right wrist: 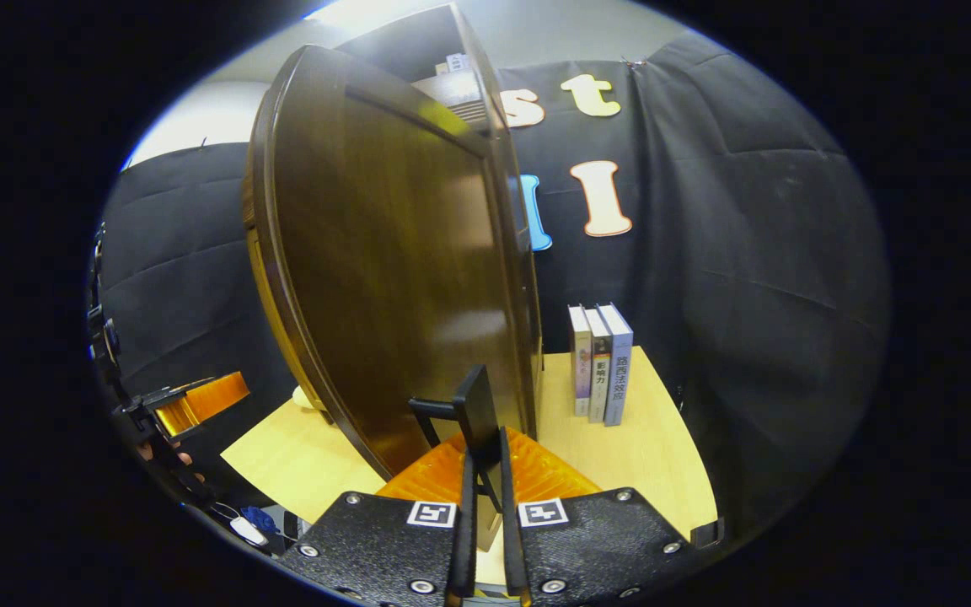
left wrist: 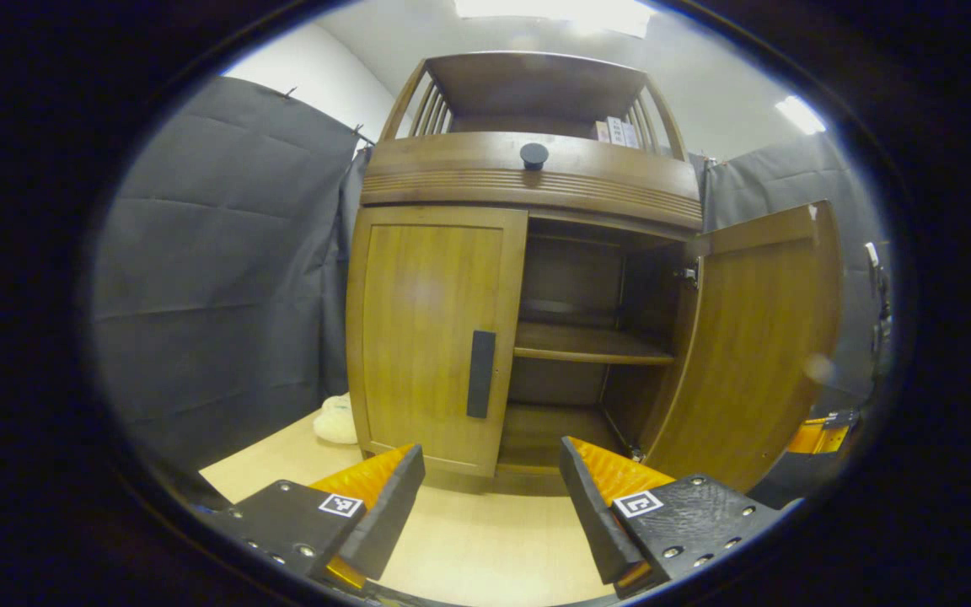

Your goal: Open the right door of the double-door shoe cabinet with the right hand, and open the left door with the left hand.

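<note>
wood-grain brown filled most of the right gripper view, where the right claw sat at the bottom, its two fingers closed tight on the dark bar handle of the right door. that door stood swung well open, seen nearly edge-on, rising from the claw to the top of the view. beyond it, on the pale table, three books stood upright side by side against the black cloth wall. far off at the left edge of this view the other gripper showed small, near the table's edge.

in the left gripper view the left claw hung open above the table, its fingers spread wide and holding nothing. past them the shoe cabinet stood on the table. its left door was shut, with a dark vertical handle on its inner edge, apart from the claw. the right door stood open to the side, showing a shelf inside. a dark round knob sat on the band above the doors. a pale soft thing lay on the table at the cabinet's left foot, too small to tell what it was.
</note>
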`<state>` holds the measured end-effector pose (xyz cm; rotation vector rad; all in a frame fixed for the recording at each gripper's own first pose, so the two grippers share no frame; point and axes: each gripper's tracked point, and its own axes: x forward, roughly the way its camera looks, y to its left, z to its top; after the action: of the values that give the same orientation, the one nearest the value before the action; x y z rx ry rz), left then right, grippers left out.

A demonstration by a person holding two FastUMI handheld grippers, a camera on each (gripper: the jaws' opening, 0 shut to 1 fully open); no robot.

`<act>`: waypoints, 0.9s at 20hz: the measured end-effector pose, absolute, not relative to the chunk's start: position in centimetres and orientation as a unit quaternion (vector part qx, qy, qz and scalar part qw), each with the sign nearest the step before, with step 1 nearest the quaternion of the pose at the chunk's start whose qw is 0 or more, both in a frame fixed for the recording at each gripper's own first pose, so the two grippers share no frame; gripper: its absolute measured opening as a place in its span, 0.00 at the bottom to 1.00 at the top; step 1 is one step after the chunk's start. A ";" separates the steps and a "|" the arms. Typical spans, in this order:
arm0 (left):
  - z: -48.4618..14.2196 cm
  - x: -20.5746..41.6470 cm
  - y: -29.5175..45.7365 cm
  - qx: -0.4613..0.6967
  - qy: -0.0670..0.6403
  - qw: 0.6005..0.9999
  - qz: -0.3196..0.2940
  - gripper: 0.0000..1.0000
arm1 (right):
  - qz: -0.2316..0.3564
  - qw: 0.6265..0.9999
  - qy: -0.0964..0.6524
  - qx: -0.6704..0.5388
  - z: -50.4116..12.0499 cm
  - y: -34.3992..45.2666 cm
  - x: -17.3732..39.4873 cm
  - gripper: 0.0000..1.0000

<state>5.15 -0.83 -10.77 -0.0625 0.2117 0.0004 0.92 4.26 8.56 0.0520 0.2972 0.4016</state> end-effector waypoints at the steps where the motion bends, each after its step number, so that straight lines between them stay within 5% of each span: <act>1: -10.8 5.1 -0.9 -0.030 0.105 0.994 0.005 0.92 | 0.199 0.969 0.144 0.024 8.6 4.1 1.2 0.12; 10: -9.6 3.9 -0.6 -0.001 0.099 0.993 0.064 0.94 | 0.243 0.958 0.149 0.027 8.6 4.1 0.7 0.07; 18: -8.5 3.6 -0.3 0.007 0.081 0.994 0.070 0.94 | 0.222 0.963 0.149 0.029 8.5 3.6 0.9 0.07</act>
<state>3.56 -0.32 -8.49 0.0139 0.1616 0.1400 0.87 3.60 8.48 0.0588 0.3010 0.4495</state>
